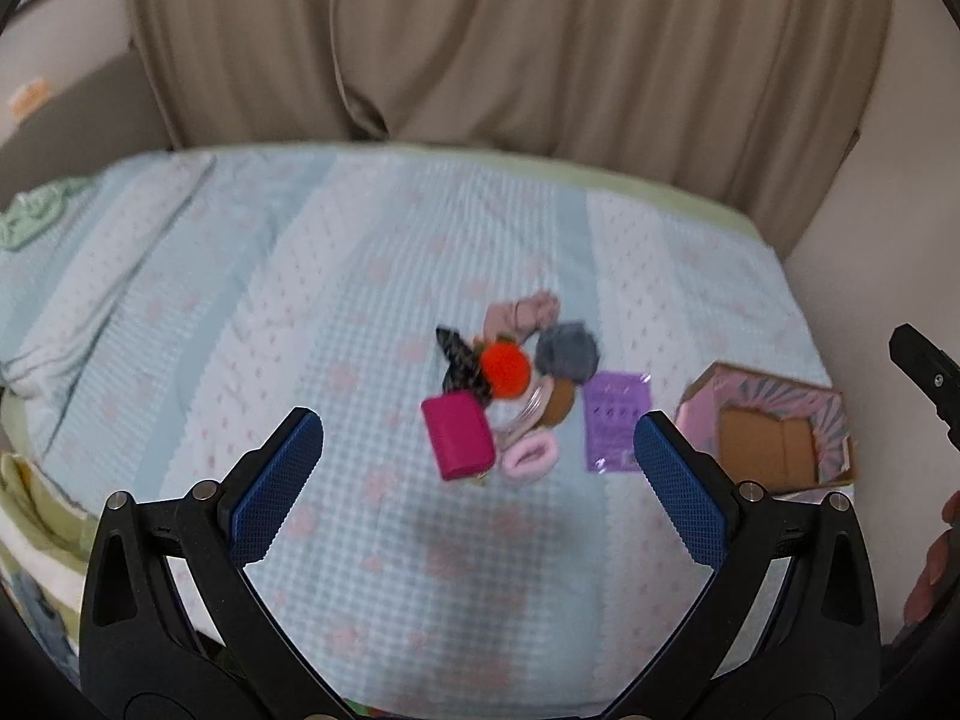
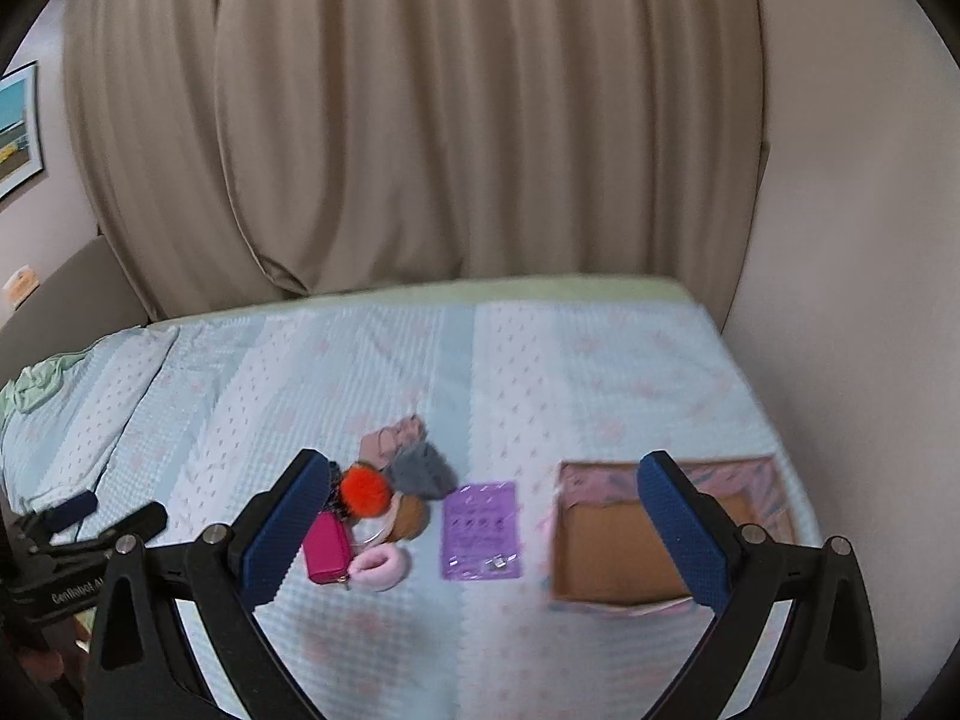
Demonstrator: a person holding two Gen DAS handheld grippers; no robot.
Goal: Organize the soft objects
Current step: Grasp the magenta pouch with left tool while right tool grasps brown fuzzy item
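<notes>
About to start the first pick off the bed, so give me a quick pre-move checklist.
1. Left gripper open, holding nothing: ok.
2. Right gripper open, holding nothing: ok.
3. Box open, nothing visible inside: ok.
4. Pile separated for a single pick: not ok; orange pompom, grey pompom and magenta pouch touch.
5. Purple card apart from pile: ok.
6. Which items are soft: cannot tell, blurred.

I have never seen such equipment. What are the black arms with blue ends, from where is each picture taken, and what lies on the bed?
They are two hand-held grippers; a person holds one in each hand. Each picture comes from a camera on one gripper, looking along its fingers. The left gripper and right gripper are both open and hold nothing. On the bedspread lies a pile of small things: an orange pompom, a grey pompom, a magenta pouch. Beside them are a purple card and an open cardboard box, with nothing visible inside.
</notes>
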